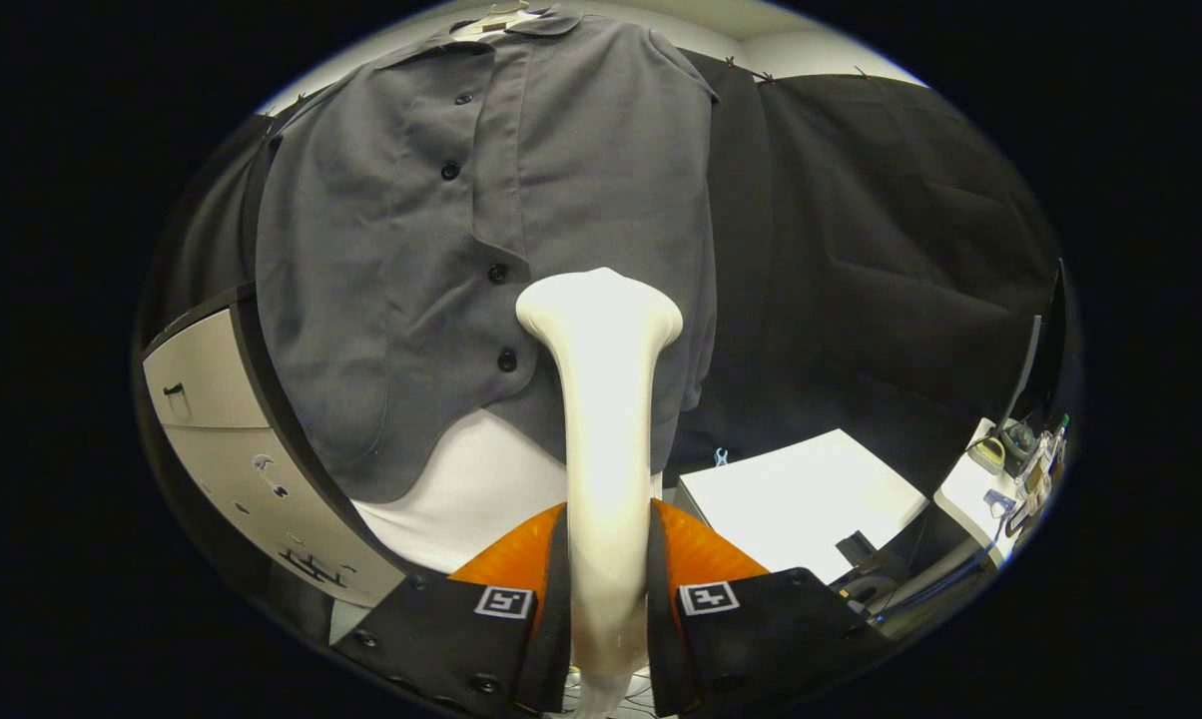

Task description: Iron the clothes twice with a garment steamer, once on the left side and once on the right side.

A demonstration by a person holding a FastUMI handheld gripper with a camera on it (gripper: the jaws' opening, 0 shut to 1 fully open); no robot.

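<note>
Gripper [608, 589] clamped on cream plastic garment steamer [601, 399] | head low on hanging grey button-up shirt [521, 200], near placket | passes completed: cannot tell

A white tabletop [811, 489] is sitting below the booth wall, carrying a small dark object [854, 548] (unidentifiable) near its edge.

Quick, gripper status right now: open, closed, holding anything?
Gripper: closed on the handle of the white garment steamer, one finger on each side; steamer head points at the lower part of the grey button shirt.
</note>
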